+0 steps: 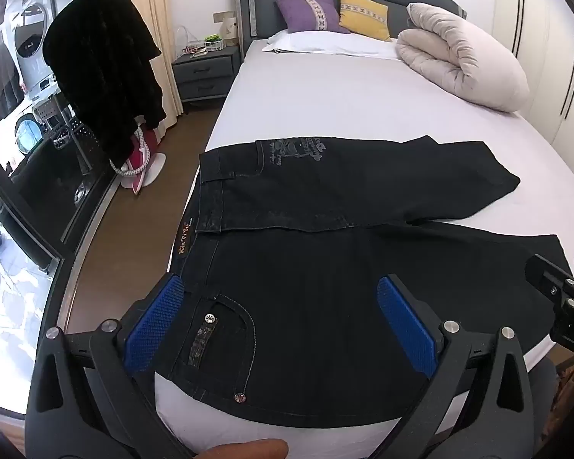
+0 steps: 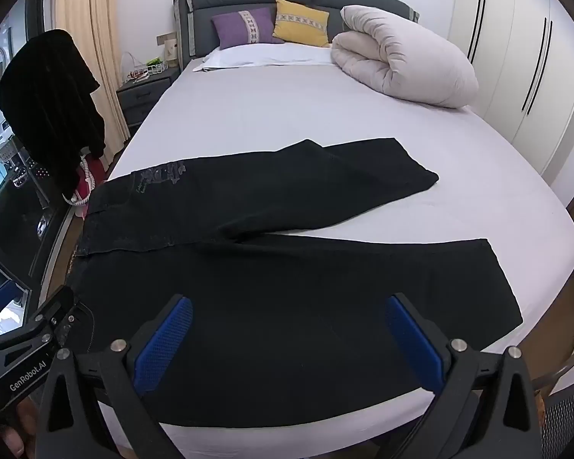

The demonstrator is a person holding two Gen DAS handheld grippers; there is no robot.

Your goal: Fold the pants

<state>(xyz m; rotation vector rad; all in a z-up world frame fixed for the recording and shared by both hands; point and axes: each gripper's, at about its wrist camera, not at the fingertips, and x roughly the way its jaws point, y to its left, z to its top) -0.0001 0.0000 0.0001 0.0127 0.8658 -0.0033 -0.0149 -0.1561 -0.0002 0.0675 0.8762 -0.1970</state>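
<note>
Left tool, jaws wide apart and empty, poised over waistband and pocket end of pants; right tool, equally spread and empty, over near leg farther along. Pants spread flat across foot of bed, waist toward left edge, legs splayed in shallow V, far leg angled toward rolled duvet. No fold visible yet; judged at start: legs to be brought together, then folded lengthwise.

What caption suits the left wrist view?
Open left gripper hovering over black jeans spread on a bed.
</note>
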